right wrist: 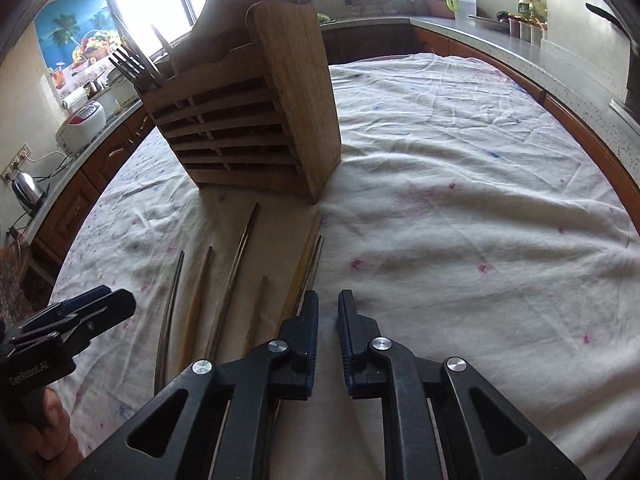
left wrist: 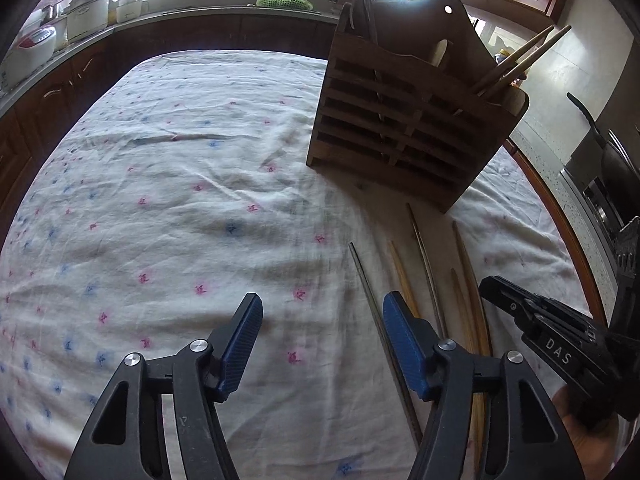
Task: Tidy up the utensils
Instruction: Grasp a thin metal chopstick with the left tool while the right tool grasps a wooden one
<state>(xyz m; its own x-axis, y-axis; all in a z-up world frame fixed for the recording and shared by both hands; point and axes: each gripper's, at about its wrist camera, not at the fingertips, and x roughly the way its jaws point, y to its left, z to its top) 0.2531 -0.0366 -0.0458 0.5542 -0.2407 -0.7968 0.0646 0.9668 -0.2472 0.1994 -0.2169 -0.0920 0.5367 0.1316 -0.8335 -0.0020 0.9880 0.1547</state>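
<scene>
Six chopsticks (right wrist: 236, 264) before one wooden rack (right wrist: 248, 120); left tool (left wrist: 322, 344) wide, right tool (right wrist: 328, 320) narrow, empty

Left gripper (left wrist: 320, 320) is hovering wide open over the tablecloth (left wrist: 180, 200), its right finger sitting just over a metal chopstick (left wrist: 366, 280). More chopsticks (left wrist: 428, 264) are lying beside it, and the wooden holder (left wrist: 400, 128) is standing beyond. Right gripper (left wrist: 516, 304) is poking in from the right.
</scene>
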